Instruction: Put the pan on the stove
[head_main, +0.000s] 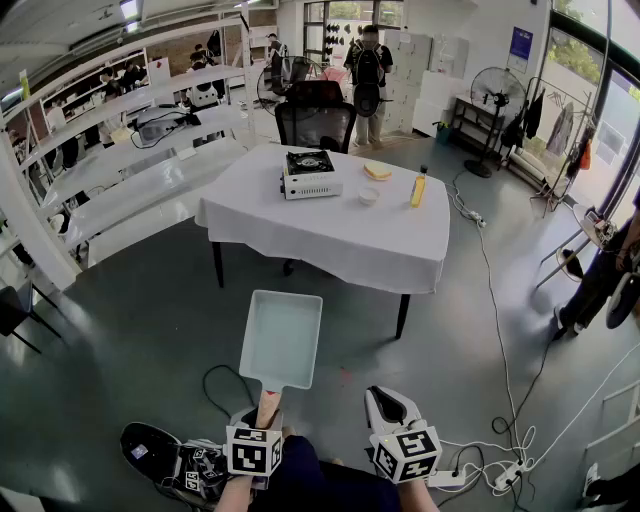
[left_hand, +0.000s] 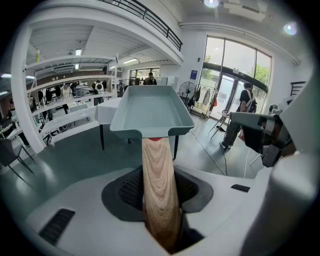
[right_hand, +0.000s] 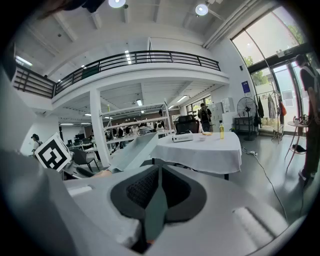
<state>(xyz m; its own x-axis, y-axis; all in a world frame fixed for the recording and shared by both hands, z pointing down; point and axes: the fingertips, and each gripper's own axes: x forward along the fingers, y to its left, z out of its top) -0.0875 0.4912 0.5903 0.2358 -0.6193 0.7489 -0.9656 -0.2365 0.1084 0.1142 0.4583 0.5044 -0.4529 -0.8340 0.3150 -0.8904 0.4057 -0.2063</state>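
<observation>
**Pan up in the left grip, stove far across the room**

The left gripper (head_main: 266, 412) has its fingers (left_hand: 129, 189) closed part-way onto the wooden handle (left_hand: 159, 180) of the pan (head_main: 282, 338); the pads press it from both sides. The grip sits at the handle's tail end, likely so the tray part rides out front, clear of the body. The pan hangs in the air over the floor (head_main: 130, 330), open side up, and looks empty.

The right gripper (head_main: 388, 402) is just beside it, low; its fingers (right_hand: 141, 189) are shut together with nothing between them. My guess is it's spare for now, kept free to steady things later.

The stove (head_main: 310, 173) sits on the white-clothed tabletop (head_main: 330, 235), well apart from the pan, toward the far left of the cloth. Its burner top is bare, so the landing spot looks free. A small bowl (head_main: 369, 196), a yellow bottle (head_main: 418, 189) and a plate of bread (head_main: 377, 171) lie to the stove's right, apart from it, so I'd judge a near-side approach unobstructed.

This reads as the carry stage, with the set-down not yet begun. Cables (head_main: 498, 330) trail on the floor off to the right and are worth minding on the walk.
</observation>
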